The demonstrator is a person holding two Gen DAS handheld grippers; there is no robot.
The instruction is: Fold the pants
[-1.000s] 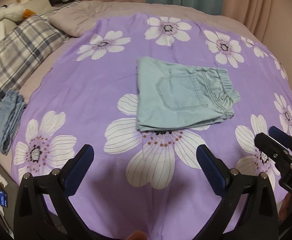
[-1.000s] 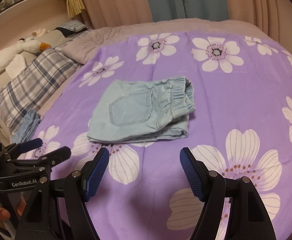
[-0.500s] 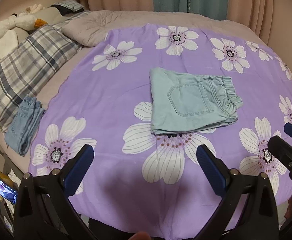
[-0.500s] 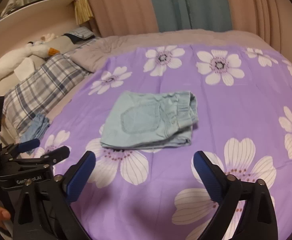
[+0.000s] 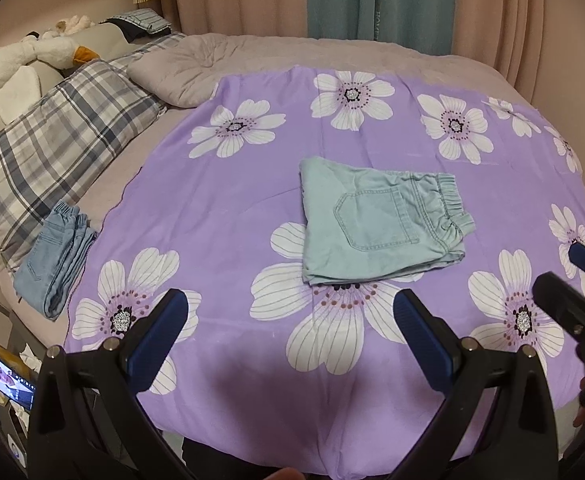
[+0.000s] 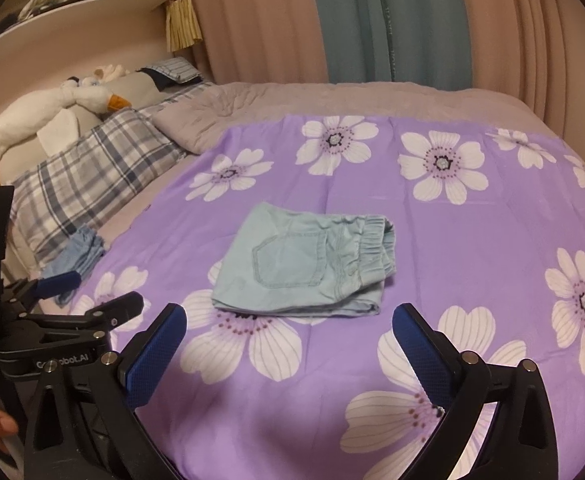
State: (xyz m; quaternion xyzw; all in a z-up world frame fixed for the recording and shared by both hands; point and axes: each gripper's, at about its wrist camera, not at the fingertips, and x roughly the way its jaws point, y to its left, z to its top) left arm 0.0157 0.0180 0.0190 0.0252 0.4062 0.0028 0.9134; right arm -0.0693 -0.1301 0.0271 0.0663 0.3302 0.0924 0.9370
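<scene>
Nearest, the left gripper (image 5: 290,330) and right gripper (image 6: 288,338) hang with fingers spread wide, holding nothing, above the purple flowered sheet (image 5: 228,216). Beyond them the pale green pants (image 5: 376,224) lie folded mid-sheet. Farther left rest folded jeans (image 5: 54,258) beside a plaid pillow (image 5: 60,136).
</scene>
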